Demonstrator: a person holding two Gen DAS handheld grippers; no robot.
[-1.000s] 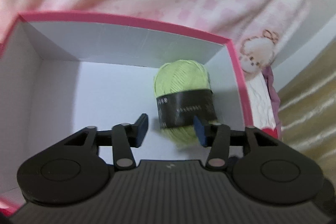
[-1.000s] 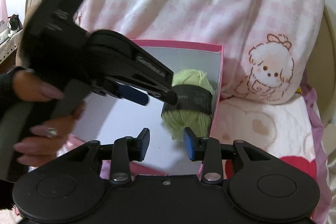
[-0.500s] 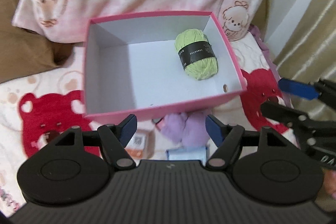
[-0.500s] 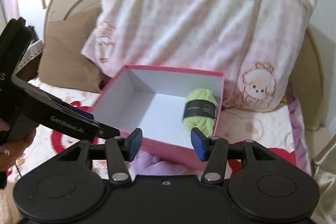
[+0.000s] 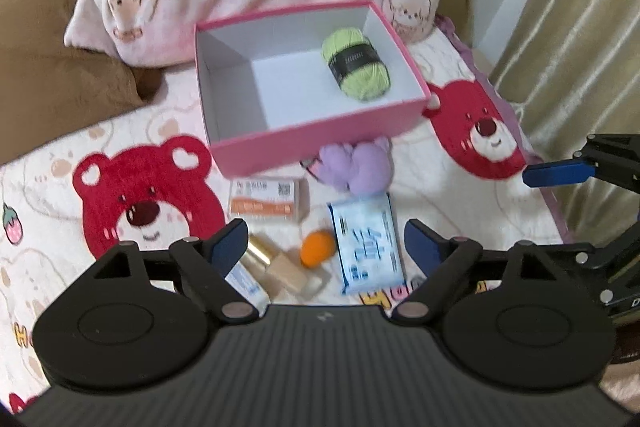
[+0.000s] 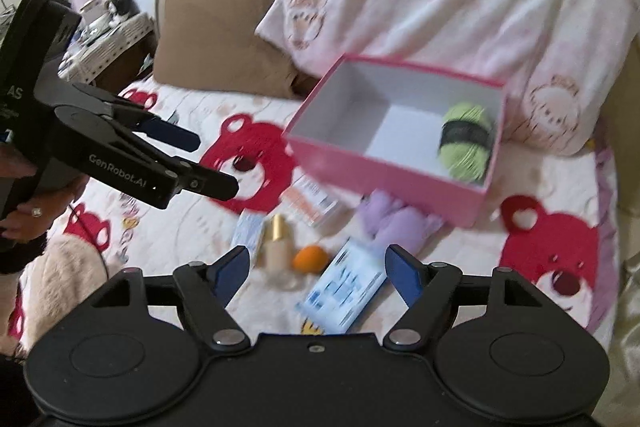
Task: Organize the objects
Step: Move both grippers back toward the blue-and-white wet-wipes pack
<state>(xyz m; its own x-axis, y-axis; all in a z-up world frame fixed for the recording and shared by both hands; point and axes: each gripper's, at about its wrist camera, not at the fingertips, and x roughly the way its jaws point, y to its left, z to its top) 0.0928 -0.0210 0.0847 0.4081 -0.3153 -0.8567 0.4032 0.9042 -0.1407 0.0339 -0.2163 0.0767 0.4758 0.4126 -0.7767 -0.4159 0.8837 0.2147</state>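
While both grippers' fingers (image 5: 224,247) (image 6: 404,269) widen empty, pink box (image 5: 320,143) sits on bear-print blanket (image 5: 140,187), pillows behind.

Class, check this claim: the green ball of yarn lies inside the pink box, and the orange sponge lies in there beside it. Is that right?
Not quite. The green ball of yarn does lie inside the pink box, but the orange sponge lies outside it, on the blanket in front of the box. The left wrist view shows this.

Tube (image 5: 245,283) half behind tongs; carton (image 5: 267,202) print blurred (unreadable)
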